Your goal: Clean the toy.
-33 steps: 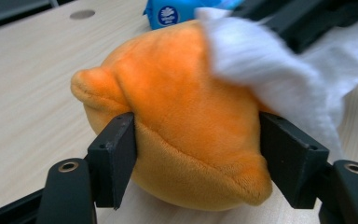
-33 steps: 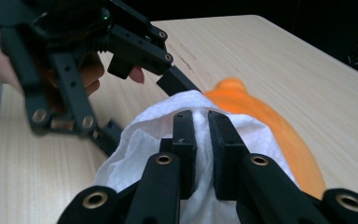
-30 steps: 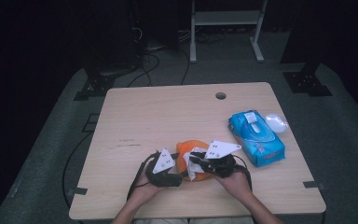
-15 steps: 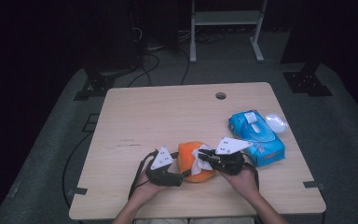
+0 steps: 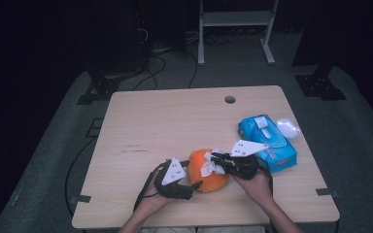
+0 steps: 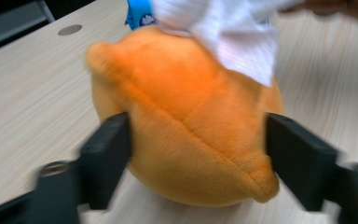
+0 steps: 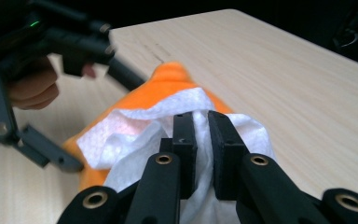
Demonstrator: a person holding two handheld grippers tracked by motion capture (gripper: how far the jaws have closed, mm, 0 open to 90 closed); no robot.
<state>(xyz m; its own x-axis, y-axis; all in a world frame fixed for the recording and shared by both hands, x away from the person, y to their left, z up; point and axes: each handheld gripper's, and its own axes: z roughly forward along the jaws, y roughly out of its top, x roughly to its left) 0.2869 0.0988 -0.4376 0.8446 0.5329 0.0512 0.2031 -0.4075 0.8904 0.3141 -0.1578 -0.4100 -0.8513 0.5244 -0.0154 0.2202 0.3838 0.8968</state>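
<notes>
The counter [image 5: 175,126] is pale wood with a round hole near its far edge. A blue wipes pack [image 5: 267,142] lies toward its right side, with a small clear lid [image 5: 287,127] just beside it. The orange plush [image 5: 208,170] sits near the front edge, between both hands. The left claw [image 6: 198,154] straddles the plush, a jaw on either side; its jaws have just been opening, and the left gripper view is too blurry to say for sure that the pads press the fabric, so it looks let go. The right claw [image 7: 200,140] is clamped tight on a white wipe [image 7: 135,135], which rests on top of the plush.
</notes>
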